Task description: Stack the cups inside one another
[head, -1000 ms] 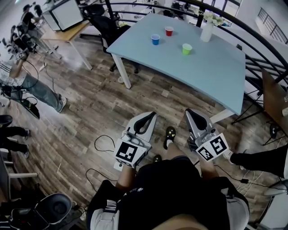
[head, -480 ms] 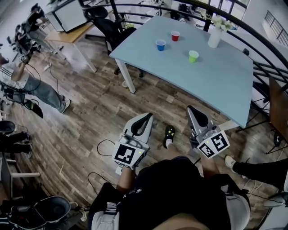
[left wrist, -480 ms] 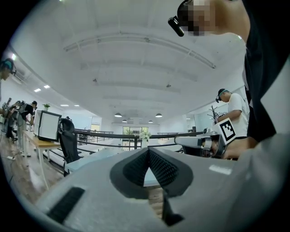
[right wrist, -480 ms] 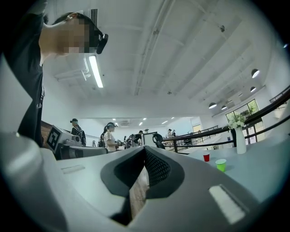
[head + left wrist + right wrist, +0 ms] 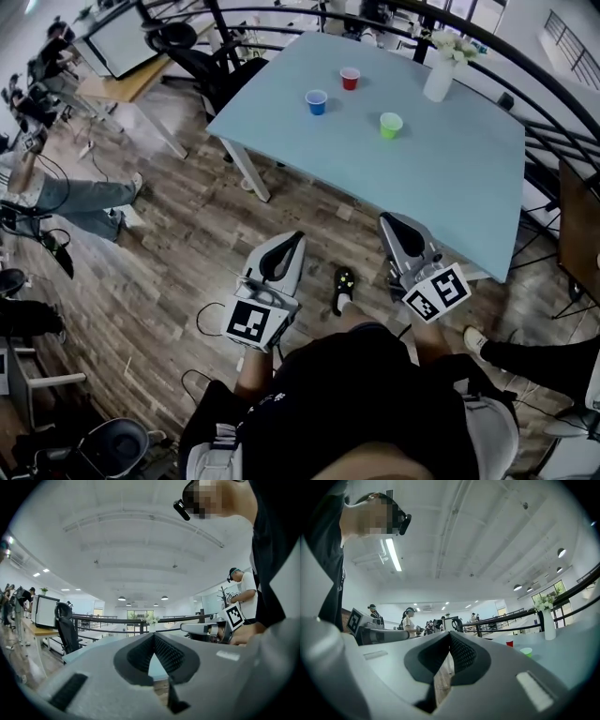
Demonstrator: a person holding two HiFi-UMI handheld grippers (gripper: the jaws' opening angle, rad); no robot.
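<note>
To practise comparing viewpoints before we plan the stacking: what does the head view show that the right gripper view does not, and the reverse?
Only the head view: the small blue plastic cup.
Only the right gripper view: the long white ceiling strip light.
Both: the small red plastic cup, the small green plastic cup, the white vase of flowers and the pale blue rectangular table.
</note>
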